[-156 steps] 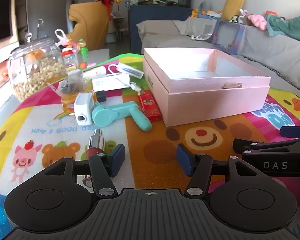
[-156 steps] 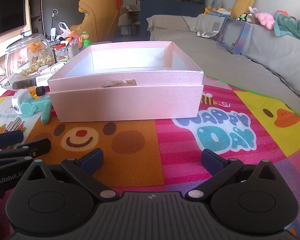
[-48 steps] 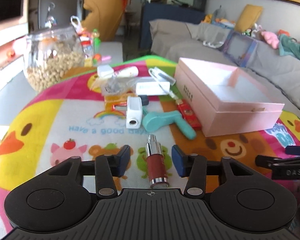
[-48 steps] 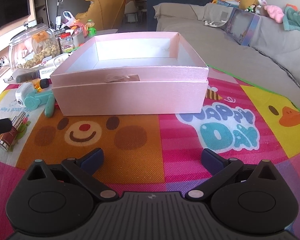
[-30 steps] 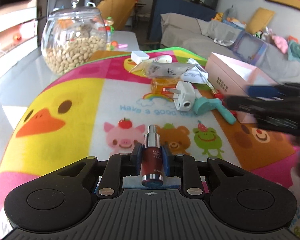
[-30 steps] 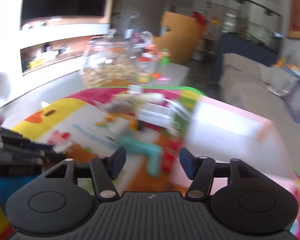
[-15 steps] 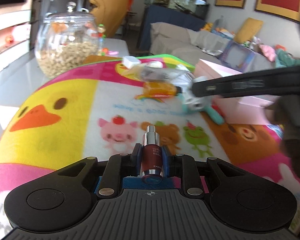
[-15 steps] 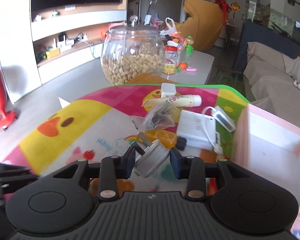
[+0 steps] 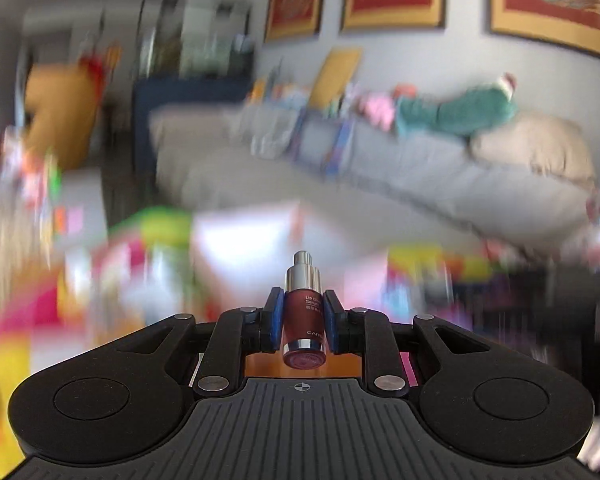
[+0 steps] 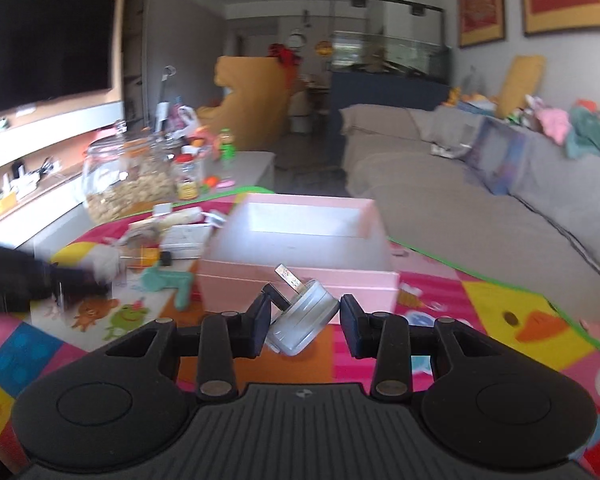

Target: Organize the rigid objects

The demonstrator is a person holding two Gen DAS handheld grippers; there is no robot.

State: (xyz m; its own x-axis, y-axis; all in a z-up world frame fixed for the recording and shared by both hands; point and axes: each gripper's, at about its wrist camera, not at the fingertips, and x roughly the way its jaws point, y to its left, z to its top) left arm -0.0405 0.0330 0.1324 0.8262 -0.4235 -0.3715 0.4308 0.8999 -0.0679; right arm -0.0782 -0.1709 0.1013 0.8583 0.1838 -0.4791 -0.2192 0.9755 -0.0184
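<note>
My left gripper (image 9: 302,318) is shut on a dark red serum bottle (image 9: 304,322) with a silver pump top, held in the air; the scene behind it is blurred by motion. My right gripper (image 10: 302,318) is shut on a white plug adapter (image 10: 302,322), tilted with its metal prongs pointing up-left. It hangs just in front of the open pink box (image 10: 300,248), which looks empty inside. The box shows as a pale blur in the left wrist view (image 9: 252,244).
On the colourful play mat (image 10: 500,312) left of the box lie a teal handheld fan (image 10: 168,280), a white power bank (image 10: 186,236), a tube and small packets. A glass jar of nuts (image 10: 126,178) stands behind. A grey sofa (image 10: 480,200) runs along the right.
My left gripper has lifted the serum bottle off the mat and swung right toward the box. My right gripper has carried the plug adapter from the clutter to the box's front.
</note>
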